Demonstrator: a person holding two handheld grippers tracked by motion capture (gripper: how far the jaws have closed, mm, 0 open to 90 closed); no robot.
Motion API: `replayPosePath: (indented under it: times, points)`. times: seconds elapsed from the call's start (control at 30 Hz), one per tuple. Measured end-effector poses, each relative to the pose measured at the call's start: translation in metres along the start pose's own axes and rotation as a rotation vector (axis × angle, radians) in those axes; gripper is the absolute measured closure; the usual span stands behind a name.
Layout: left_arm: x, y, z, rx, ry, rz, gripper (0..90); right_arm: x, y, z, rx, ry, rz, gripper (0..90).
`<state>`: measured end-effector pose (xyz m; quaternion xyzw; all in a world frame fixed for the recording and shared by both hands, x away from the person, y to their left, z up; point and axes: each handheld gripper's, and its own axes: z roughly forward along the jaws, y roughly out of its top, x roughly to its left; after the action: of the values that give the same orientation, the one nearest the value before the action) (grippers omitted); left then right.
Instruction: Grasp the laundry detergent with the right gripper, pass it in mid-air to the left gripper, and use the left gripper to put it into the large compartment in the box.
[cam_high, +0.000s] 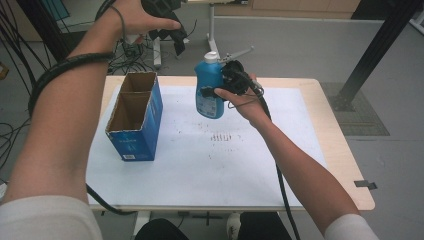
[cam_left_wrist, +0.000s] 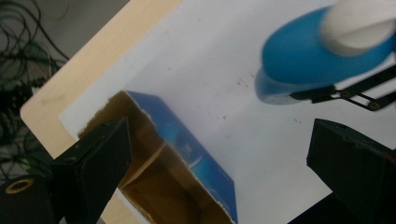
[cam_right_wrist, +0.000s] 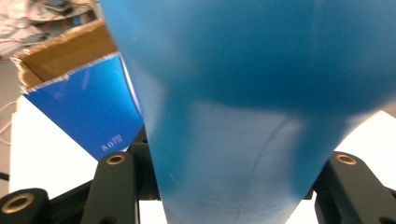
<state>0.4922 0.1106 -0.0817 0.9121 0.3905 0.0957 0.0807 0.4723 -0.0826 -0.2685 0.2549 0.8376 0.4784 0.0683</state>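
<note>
Right gripper (cam_high: 216, 91) pinching bottle (cam_high: 209, 85) above table (cam_high: 330, 150) back edge; left gripper (cam_left_wrist: 224, 154) spread. Keep bottle upright, centre over box (cam_high: 136, 117) compartment, lower slowly.

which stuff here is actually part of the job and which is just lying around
In the job: blue bottle with a white cap, clamped in the right gripper; open blue cardboard box with two compartments; left gripper, jaws apart above the box.

Lying about: cables on the floor beyond the table; black post.
</note>
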Motion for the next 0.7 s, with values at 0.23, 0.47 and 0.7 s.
replayPosePath:
  times: [0.23, 0.47, 0.7]
  points:
    - [-0.012, -0.003, -0.008, -0.004, -0.026, 0.152, 6.4, 0.003, 0.015, 0.018, 0.015, 0.085, -0.066, 44.6]
    - [-0.025, -0.005, 0.001, 0.022, -0.048, 0.261, 6.7, 0.009, 0.017, 0.029, 0.018, 0.18, -0.136, 44.6]
    - [-0.04, -0.008, 0.014, 0.057, -0.065, 0.323, 6.5, 0.016, 0.015, 0.032, 0.014, 0.227, -0.185, 44.7]
